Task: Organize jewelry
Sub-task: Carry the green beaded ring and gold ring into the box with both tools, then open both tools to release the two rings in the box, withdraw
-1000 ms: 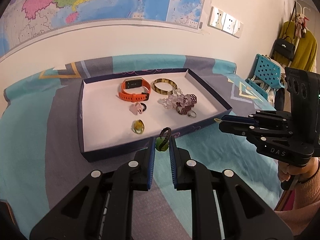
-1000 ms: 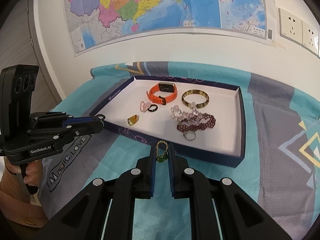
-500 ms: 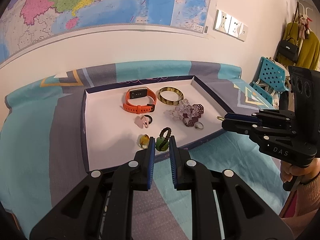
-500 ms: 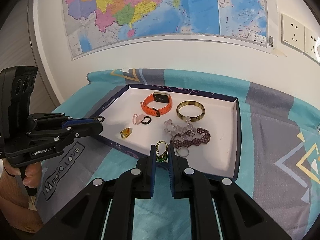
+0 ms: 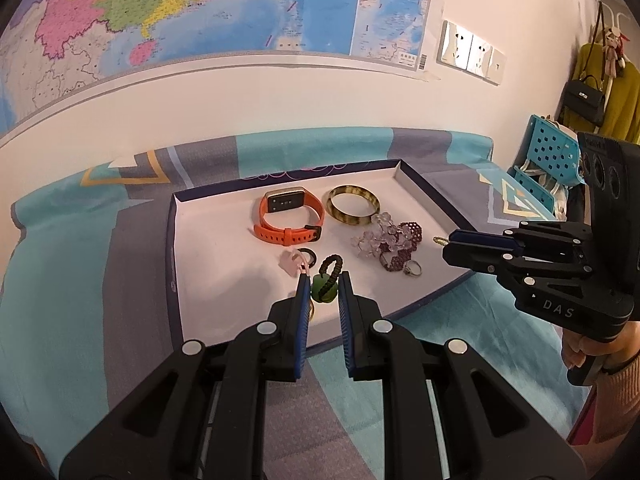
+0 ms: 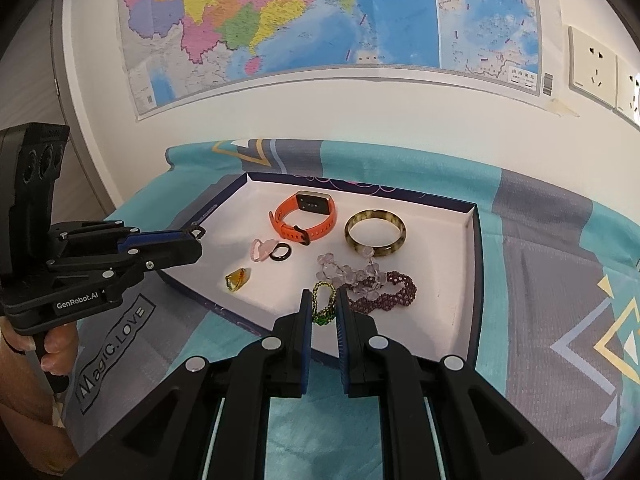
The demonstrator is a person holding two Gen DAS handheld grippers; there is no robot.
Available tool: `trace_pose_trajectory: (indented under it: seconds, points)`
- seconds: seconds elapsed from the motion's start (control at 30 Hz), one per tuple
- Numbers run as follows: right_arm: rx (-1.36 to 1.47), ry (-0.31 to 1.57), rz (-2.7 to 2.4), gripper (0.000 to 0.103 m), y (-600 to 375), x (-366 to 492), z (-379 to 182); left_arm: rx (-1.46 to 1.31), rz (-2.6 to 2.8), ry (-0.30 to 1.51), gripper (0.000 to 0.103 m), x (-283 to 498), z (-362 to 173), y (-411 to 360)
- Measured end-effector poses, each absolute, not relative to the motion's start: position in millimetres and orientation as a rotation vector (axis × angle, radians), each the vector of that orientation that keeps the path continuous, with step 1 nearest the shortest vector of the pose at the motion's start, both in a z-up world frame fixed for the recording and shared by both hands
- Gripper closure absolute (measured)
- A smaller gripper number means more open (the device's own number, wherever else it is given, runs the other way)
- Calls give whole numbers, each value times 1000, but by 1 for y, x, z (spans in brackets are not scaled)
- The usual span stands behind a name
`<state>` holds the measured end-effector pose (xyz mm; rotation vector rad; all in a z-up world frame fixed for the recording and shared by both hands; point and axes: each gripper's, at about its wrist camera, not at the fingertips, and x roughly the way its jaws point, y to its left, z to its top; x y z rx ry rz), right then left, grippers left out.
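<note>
A dark blue tray with a white floor (image 5: 224, 256) (image 6: 444, 332) lies on the patterned cloth. It holds an orange watch (image 5: 290, 216) (image 6: 306, 218), a mottled bangle (image 5: 353, 210) (image 6: 375, 232), clear and purple bead bracelets (image 5: 386, 240) (image 6: 368, 284), a silver ring (image 5: 412, 268), a pink ring and a black ring (image 6: 270, 251), and an amber ring (image 6: 237, 279). My left gripper (image 5: 323, 286) is shut on a green pendant with a dark cord loop (image 5: 326, 284) above the tray's near edge. My right gripper (image 6: 323, 304) is shut on a green and gold beaded ring (image 6: 323, 304) over the tray's near part.
The teal and grey cloth (image 5: 72, 264) covers the table up to a white wall with a map (image 5: 200, 8). Sockets (image 5: 470, 52) are on the wall. A blue perforated chair (image 5: 548, 160) and hanging bags stand at the right.
Both grippers have moved forward with their jewellery, from in front of the tray to over its near part. The tray's contents have not moved.
</note>
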<state>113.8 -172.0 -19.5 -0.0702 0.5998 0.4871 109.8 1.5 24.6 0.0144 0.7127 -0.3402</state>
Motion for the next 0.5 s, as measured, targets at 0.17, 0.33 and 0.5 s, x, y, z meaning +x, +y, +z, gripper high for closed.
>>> trace_pose_trajectory:
  seconds: [0.17,0.33,0.5]
  points:
    - [-70,603,484,93,-172,119,-21,14,-338,718,88,115,24,1]
    - [-78,615,473,93,-170,131,-24,19,-333,742,88,126,17,-2]
    - [-85,632,455,93,-166,146,-28,29,-315,762,88,136,9,-6]
